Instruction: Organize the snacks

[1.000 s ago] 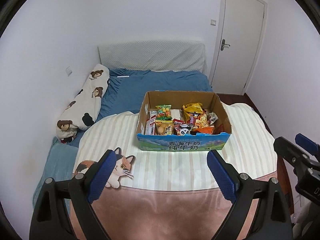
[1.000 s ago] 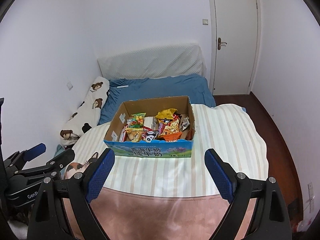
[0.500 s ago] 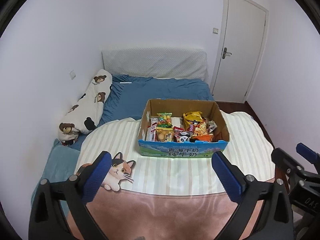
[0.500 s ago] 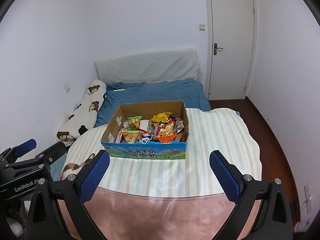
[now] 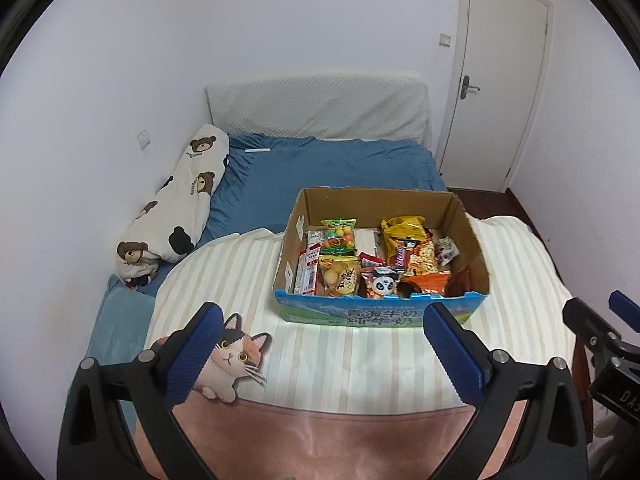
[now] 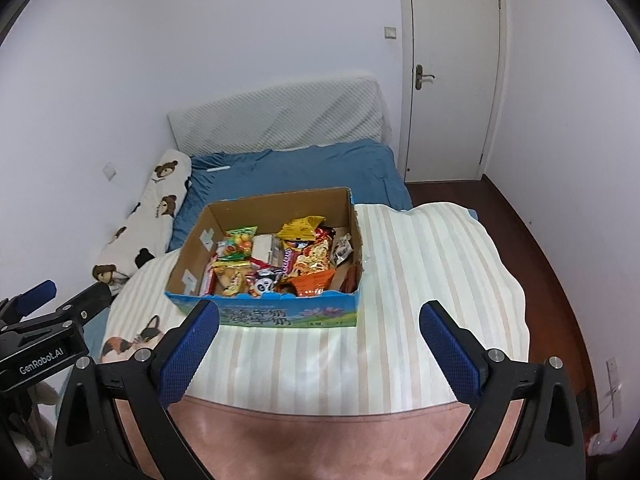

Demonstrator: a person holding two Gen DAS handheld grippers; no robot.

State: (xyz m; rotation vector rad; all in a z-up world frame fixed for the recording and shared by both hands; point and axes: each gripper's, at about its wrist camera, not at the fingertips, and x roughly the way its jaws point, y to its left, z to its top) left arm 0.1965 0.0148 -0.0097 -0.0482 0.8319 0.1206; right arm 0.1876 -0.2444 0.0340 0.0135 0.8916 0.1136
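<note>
One snack box (image 5: 382,312) – striped blanket (image 5: 360,364) | blue bed (image 5: 340,168) | white door (image 5: 500,80)

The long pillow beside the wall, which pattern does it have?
The long pillow is white with brown bears, clearest in the left wrist view.

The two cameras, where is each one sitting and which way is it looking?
Left wrist view: on the left tongs, looking forward and down at the snack box; its own open fingers show, with the right tongs at the right edge.
Right wrist view: on the right tongs, facing the same way; its open fingers show, with the left tongs at the left edge.
Both share the box, the striped blanket, the bed and the door.
</note>
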